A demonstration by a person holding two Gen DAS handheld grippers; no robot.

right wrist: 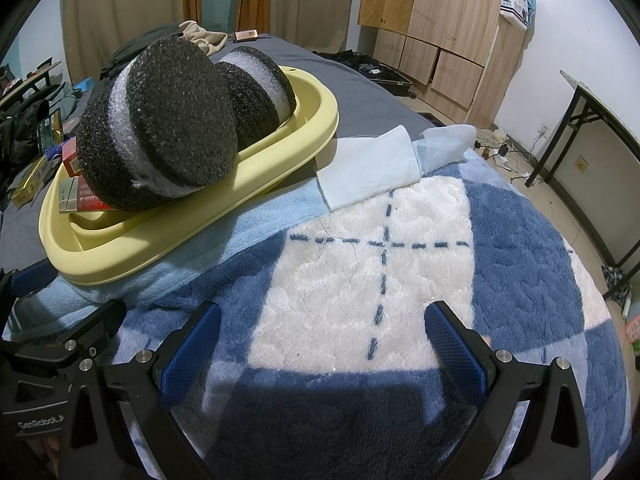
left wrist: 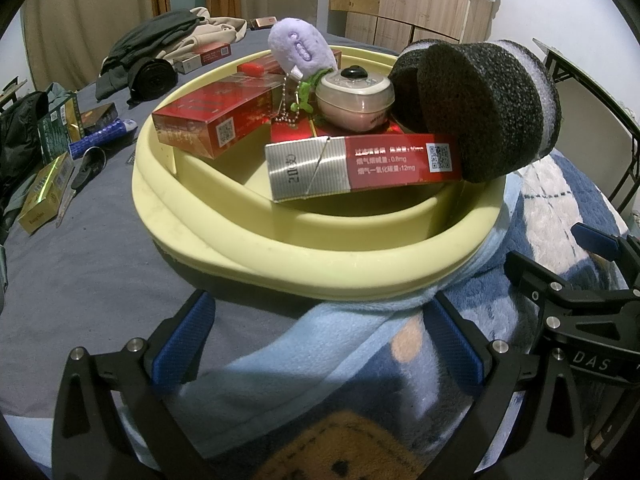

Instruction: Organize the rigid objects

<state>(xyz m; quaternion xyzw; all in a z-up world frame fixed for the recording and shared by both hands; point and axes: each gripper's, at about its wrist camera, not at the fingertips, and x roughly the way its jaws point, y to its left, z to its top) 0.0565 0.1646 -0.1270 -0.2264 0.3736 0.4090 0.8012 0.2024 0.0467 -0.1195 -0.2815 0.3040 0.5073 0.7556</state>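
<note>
1. Left hand-held gripper [left wrist: 320, 344]: fingers spread wide with nothing between the blue pads [left wrist: 182, 346]; it sits low over a plush blanket [left wrist: 280, 360], facing the basin.
2. Right hand-held gripper [right wrist: 320, 344]: likewise spread wide and holding nothing, above the blue-and-white checked part of the blanket [right wrist: 360, 280]. It appears at the right edge of the left wrist view [left wrist: 580, 280].
3. Yellow basin [left wrist: 280, 256]: an oval plastic tub resting partly on the grey bed sheet [left wrist: 80, 260] and partly on the light-blue blanket edge. It holds the gathered items.
4. Two dark foam discs [left wrist: 480, 108]: black sponge faces with a pale band round the middle, leaning at the right end of the basin; they dominate the right wrist view [right wrist: 160, 128].
5. Red-and-silver cigarette box [left wrist: 360, 168]: lies tilted in the basin, its right end touching the nearer disc.
6. Red box [left wrist: 216, 120]: rests on the basin's left rim and overhangs it.
7. Pink lidded jar [left wrist: 354, 100]: stands on red boxes in the middle of the basin.
8. Purple plush keychain [left wrist: 300, 50]: sits behind the jar, its bead chain hanging down.
9. Loose items on the sheet left of the basin: a yellow box [left wrist: 44, 192], a green box [left wrist: 60, 124], a blue-handled tool [left wrist: 100, 136] and piled clothes [left wrist: 160, 48].
</note>
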